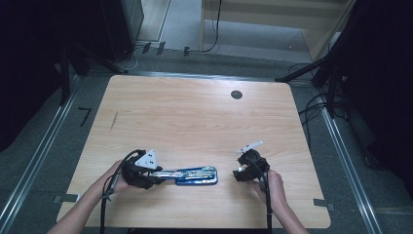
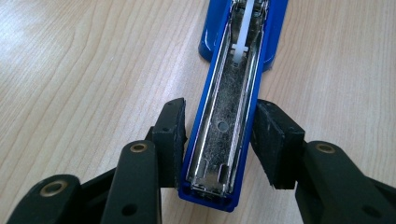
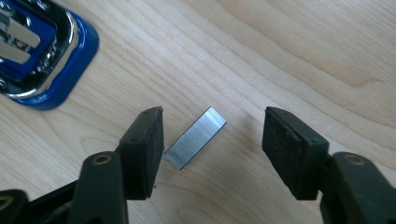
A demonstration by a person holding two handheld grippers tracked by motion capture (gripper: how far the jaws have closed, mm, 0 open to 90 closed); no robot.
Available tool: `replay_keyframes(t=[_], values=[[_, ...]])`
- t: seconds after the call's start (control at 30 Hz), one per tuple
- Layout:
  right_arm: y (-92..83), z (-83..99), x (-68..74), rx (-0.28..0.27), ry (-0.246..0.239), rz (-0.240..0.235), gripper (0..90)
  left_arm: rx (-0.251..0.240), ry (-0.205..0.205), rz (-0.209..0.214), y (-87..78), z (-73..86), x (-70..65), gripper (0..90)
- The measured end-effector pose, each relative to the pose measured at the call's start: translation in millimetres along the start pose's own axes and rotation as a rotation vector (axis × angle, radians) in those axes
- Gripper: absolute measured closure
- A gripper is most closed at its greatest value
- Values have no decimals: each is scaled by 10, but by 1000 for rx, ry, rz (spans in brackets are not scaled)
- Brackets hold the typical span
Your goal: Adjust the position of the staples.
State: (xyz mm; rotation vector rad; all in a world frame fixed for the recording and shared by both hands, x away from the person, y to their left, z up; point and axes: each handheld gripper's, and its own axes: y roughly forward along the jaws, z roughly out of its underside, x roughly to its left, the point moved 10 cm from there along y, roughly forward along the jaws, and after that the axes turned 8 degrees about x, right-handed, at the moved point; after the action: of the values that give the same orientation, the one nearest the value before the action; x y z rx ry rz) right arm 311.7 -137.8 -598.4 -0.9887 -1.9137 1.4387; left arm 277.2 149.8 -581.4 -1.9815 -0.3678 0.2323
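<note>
A blue stapler point(image 1: 195, 176) lies opened out flat near the table's front edge, its metal staple channel point(image 2: 224, 116) facing up. My left gripper point(image 1: 161, 176) is shut on the channel's near end, with a pad against each blue side point(image 2: 219, 106). A short silver strip of staples point(image 3: 195, 137) lies flat on the wood to the right of the stapler's rounded blue end point(image 3: 42, 60). My right gripper point(image 1: 237, 173) stands over it, open point(image 3: 213, 114). The strip lies between the jaws, close to the left pad point(image 3: 147, 144) and well apart from the right one.
The wooden table point(image 1: 195, 112) has a small black round grommet point(image 1: 236, 94) near its far edge. Both forearms come in over the front edge. Cables and dark stands surround the table on the floor.
</note>
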Motion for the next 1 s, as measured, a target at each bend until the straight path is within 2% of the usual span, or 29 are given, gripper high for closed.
replay_keyframes(t=[0.1,0.23,0.37,0.47,0.57,0.67,0.73,0.93,1.0], values=[[2,20,-12,13,-7,4,470,-2,0,1,-1,2,4,569],[-19,68,-60,25,-18,-19,569,-2,-3,0,-1,6,12,562],[-37,90,-112,27,-18,-30,615,0,-1,1,-4,7,15,563],[-47,91,-102,23,-31,-49,625,-1,-1,0,-2,5,15,563],[-60,46,-68,-7,-30,-68,636,-1,0,0,0,2,14,564],[-56,0,-42,-32,-15,-77,669,-1,1,-1,1,1,13,565],[-43,-20,-50,-35,-12,-63,680,-1,1,-1,1,1,12,569],[-2,-47,-47,-37,-3,-67,706,2,0,1,5,5,12,567],[4,-52,-38,-34,-16,-64,711,2,0,-1,6,3,14,566]])
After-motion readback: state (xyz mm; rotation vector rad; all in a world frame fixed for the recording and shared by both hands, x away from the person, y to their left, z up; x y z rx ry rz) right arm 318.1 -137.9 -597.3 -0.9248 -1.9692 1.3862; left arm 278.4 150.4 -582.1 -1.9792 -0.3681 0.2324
